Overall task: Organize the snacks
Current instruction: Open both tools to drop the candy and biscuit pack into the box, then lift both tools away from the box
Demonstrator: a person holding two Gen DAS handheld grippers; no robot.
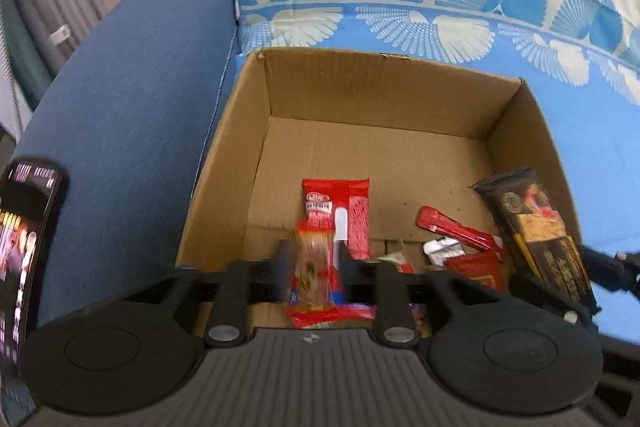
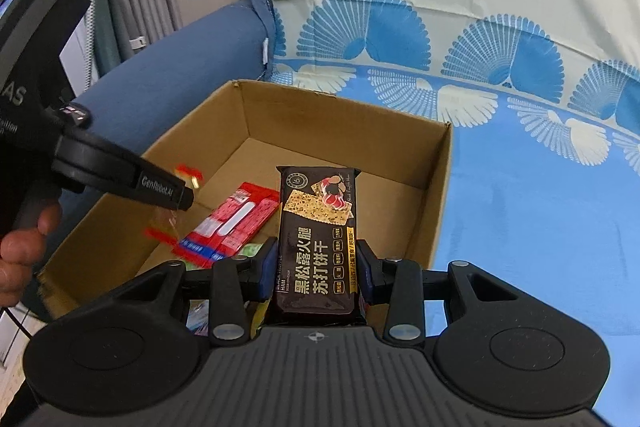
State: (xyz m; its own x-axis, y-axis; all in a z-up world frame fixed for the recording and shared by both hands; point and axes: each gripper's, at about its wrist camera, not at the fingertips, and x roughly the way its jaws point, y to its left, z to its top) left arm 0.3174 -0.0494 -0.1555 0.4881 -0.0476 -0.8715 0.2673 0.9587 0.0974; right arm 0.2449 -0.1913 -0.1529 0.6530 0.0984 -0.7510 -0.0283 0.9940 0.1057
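A cardboard box (image 1: 376, 95) sat open-topped on a sofa seat covered in a blue cloth (image 2: 540, 195) printed with pale fan shapes, its left wall close against the sofa's blue armrest (image 1: 132, 115). Over the near edge of the box, the left gripper (image 1: 314, 267) pointed steeply down with a red and clear snack packet (image 1: 314, 267) blurred between its fingers; the jaws stood partly apart, and the pads did not appear to press on the packet. From the right wrist camera the same packet (image 2: 168, 227) showed as a smeared red and clear shape below the tip of the left gripper (image 2: 176, 195), above the box floor near the left wall. A hand (image 2: 20, 255) gripped that tool's handle at the left edge of the view. The right gripper (image 2: 318, 267) was clamped at a medium width on a dark brown cracker packet (image 2: 318, 227) with gold lettering, held upright over the near right part of the box (image 2: 348, 115). In the left wrist view this cracker packet (image 1: 532, 227) leaned along the right wall. On the box floor near the front edge lay a red wafer packet (image 1: 352, 211) with a white stripe, a slim red stick pack (image 1: 456, 231) toward the right, and a silver and red sachet (image 1: 444, 251) beside it. A phone (image 1: 24, 247) with a lit screen stood at the left edge of the left wrist view
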